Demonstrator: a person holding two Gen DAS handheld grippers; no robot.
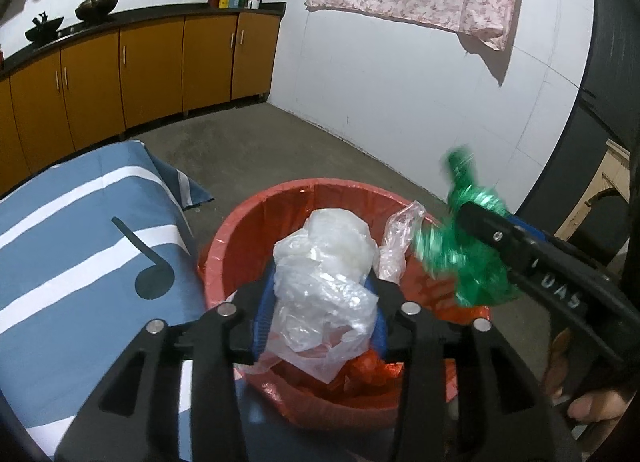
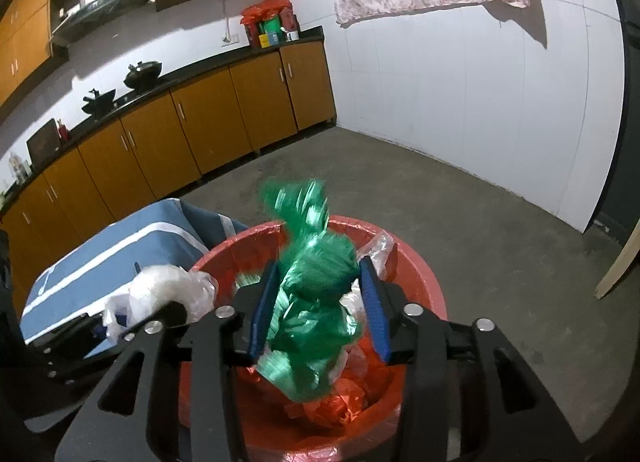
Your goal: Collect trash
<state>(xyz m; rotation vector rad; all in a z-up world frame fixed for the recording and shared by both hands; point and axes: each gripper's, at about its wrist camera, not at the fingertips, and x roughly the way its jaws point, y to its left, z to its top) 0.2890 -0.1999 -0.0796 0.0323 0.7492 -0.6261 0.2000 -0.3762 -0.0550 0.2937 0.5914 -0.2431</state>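
Left gripper: pads against crumpled clear plastic bag, held above red-lined bin. Right gripper: jaws apart, green plastic bag loose between them, blurred, over same bin.

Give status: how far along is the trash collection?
Done: crumpled red plastic already lies in the red-lined round bin.
In hand: the left gripper has a clear plastic bag between its fingers above the bin; the right gripper has a crumpled green plastic bag, blurred.
Left: both bags to drop in. No other trash in view.
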